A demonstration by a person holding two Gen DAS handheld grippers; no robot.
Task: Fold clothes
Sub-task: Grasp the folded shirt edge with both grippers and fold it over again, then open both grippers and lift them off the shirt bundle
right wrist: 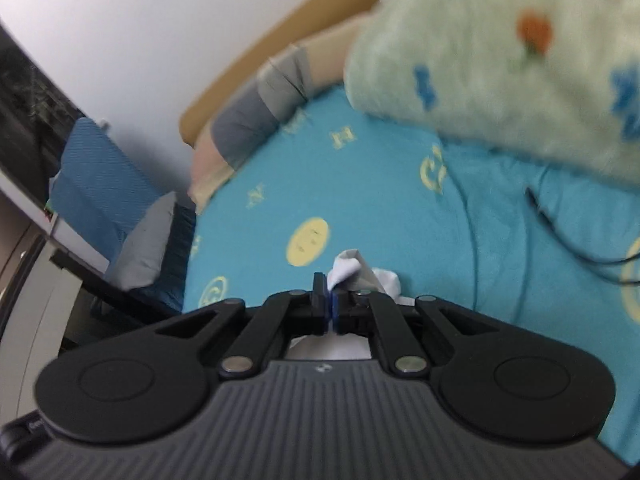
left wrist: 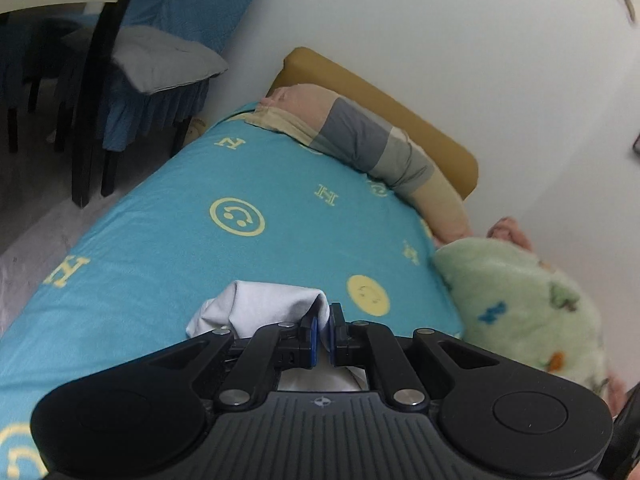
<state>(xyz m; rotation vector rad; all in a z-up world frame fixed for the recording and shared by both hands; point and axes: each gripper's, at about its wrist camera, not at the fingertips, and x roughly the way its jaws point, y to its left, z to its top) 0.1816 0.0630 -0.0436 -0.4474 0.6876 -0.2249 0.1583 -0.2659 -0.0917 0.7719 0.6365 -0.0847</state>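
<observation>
Both grippers pinching white cloth over the bed.

L gripper (left wrist: 324, 322): I've got its jaws nearly closed, blue pads clamped on a bunched fold of the white garment (left wrist: 260, 306), which hangs just above the turquoise sheet (left wrist: 160, 248). R gripper (right wrist: 331, 300): jaws fully closed on another bit of the same garment (right wrist: 352, 270), a small crumpled corner sticking up past the tips. Striped pillow (left wrist: 360, 136) lies along the far edge w/ a tan headboard (left wrist: 400, 108) behind; fuzzy green blanket (left wrist: 520, 292) sits to the right. R view is blurred.
</observation>
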